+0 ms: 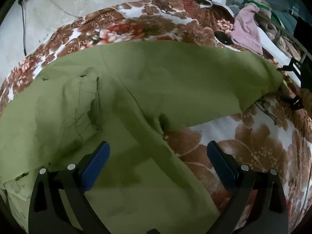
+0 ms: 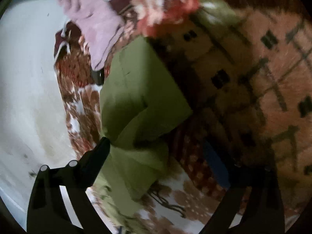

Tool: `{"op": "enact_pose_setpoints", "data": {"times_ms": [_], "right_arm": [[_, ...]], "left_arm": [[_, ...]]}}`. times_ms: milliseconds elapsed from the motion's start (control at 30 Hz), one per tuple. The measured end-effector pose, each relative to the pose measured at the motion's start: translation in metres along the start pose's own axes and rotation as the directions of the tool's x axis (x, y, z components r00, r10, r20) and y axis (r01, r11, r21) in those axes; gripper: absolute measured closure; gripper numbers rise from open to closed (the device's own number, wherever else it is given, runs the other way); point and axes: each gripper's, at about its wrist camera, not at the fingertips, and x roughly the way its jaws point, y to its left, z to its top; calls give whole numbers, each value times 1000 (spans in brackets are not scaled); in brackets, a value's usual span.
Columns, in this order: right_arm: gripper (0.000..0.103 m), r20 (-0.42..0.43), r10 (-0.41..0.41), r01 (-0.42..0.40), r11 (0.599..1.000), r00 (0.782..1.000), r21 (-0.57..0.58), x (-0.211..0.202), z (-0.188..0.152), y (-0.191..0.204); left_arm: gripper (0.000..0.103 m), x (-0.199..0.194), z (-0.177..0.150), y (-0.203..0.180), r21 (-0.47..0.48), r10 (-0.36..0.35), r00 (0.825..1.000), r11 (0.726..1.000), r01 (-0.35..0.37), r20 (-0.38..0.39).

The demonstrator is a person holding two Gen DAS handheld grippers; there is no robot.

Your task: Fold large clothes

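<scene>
A large olive-green garment (image 1: 136, 89) lies spread over a floral brown-and-white blanket (image 1: 253, 136). One long part of it reaches to the right, toward my right gripper (image 1: 292, 89) at the frame's right edge. My left gripper (image 1: 158, 152) hovers over the garment's near part with its jaws wide apart and nothing between them. In the blurred right wrist view the end of the green garment (image 2: 140, 97) lies between the fingers of my right gripper (image 2: 158, 152). The jaws stand wide apart, and the left finger (image 2: 101, 148) touches the cloth.
A pink cloth (image 1: 247, 31) and a dark object (image 1: 224, 38) lie at the far right of the bed, with more clothes behind. A clear plastic sheet (image 1: 139, 9) lies at the back. A pale wall (image 1: 58, 5) with a cable stands behind. A patterned floor (image 2: 263, 78) shows on the right.
</scene>
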Motion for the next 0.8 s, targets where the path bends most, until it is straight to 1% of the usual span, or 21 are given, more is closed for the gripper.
{"op": "enact_pose_setpoints", "data": {"times_ms": [67,100,133,167,200,233,267,300,367,400,433,467,567,633,733,800], "right_arm": [[9,0,24,-24,1000,1000,11,4,6,1],[11,-2,33,-33,999,999,13,4,8,2],[15,-3,40,-40,999,999,15,3,10,3],[28,-6,53,-53,998,999,18,5,13,6],[34,-15,69,-69,997,997,20,7,16,9],[34,-19,67,-66,998,998,20,12,20,11],[37,-18,59,-59,998,998,20,13,24,13],[52,-19,58,-58,998,998,24,15,27,13],[73,-7,15,-15,1000,1000,24,15,36,11],[77,8,2,-2,1000,1000,20,12,38,10],[79,22,-1,1,1000,1000,3,8,40,11],[80,39,-16,17,999,999,-36,3,42,16],[82,93,-51,62,990,994,-126,-15,46,34],[82,121,-66,91,973,990,-214,-27,43,57],[83,136,-56,96,946,989,-309,-41,33,88],[83,142,-40,89,928,989,-361,-47,24,112]], "left_arm": [[5,2,-2,9,-31,14,1000,999,-14,-3],[5,3,-4,15,-51,19,1000,999,-19,-7],[5,3,-6,21,-76,21,1000,997,-22,-8],[5,4,-9,28,-115,13,1000,993,-14,-11],[5,5,-11,32,-138,3,1000,990,-5,-14],[5,6,-13,36,-161,-7,1000,987,4,-18],[5,7,-16,39,-184,-15,1000,983,11,-20],[5,7,-19,42,-206,-17,1000,978,12,-20],[5,7,-21,44,-223,-12,1000,975,10,-7],[5,6,-22,44,-233,-10,1000,972,11,3],[5,6,-22,44,-237,-10,1000,971,12,9],[5,7,-20,41,-226,-27,1000,974,29,11],[5,5,-15,24,-129,-25,999,991,30,42],[5,9,-10,16,-99,-36,998,994,40,42],[5,21,-3,8,-84,-73,996,993,77,52],[5,35,2,3,-77,-120,992,989,123,50]]}}
